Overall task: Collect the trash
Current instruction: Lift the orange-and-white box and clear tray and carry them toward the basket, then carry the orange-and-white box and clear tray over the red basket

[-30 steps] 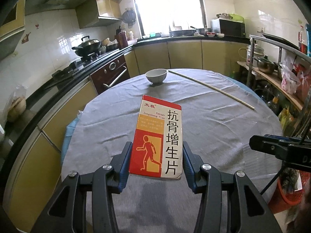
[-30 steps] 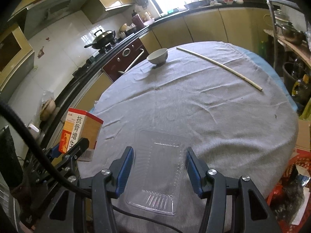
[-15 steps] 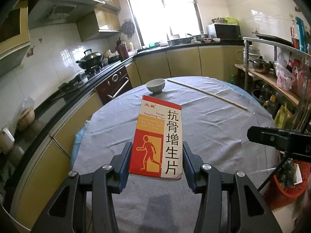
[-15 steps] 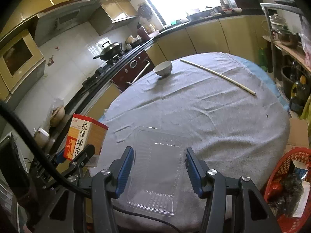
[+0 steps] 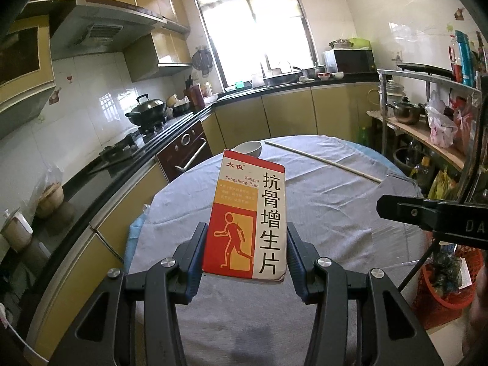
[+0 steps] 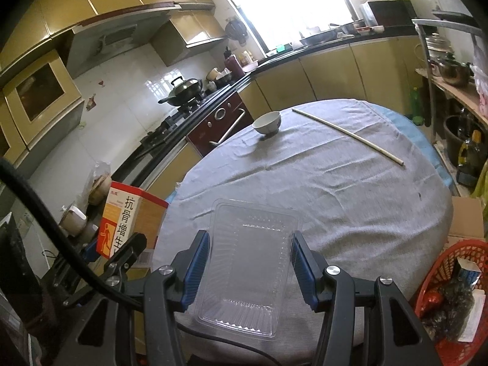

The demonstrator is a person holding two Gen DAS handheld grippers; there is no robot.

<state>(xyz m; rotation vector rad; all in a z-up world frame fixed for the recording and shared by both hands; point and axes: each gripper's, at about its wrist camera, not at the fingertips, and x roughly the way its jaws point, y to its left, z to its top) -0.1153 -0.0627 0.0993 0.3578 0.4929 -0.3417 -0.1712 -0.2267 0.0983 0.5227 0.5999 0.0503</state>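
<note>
Both grippers have risen since the earlier frames, so the round table sits lower and farther off in each view while the held items keep their place between the fingers.

From the left wrist, the left gripper has its jaws pressed against the two long sides of the medicine box, a red, orange and white carton standing upright and clear of the grey tablecloth. Behind it lie a white bowl and a long thin stick. The right gripper's dark body juts in from the right edge, with a red basket of rubbish on the floor below it.

From the right wrist, the right gripper pinches the clear plastic tray by its long sides, jaws spread about the tray's width, with the tray off the cloth. The medicine box shows at left in the other gripper. At lower right stands the red basket.
</note>
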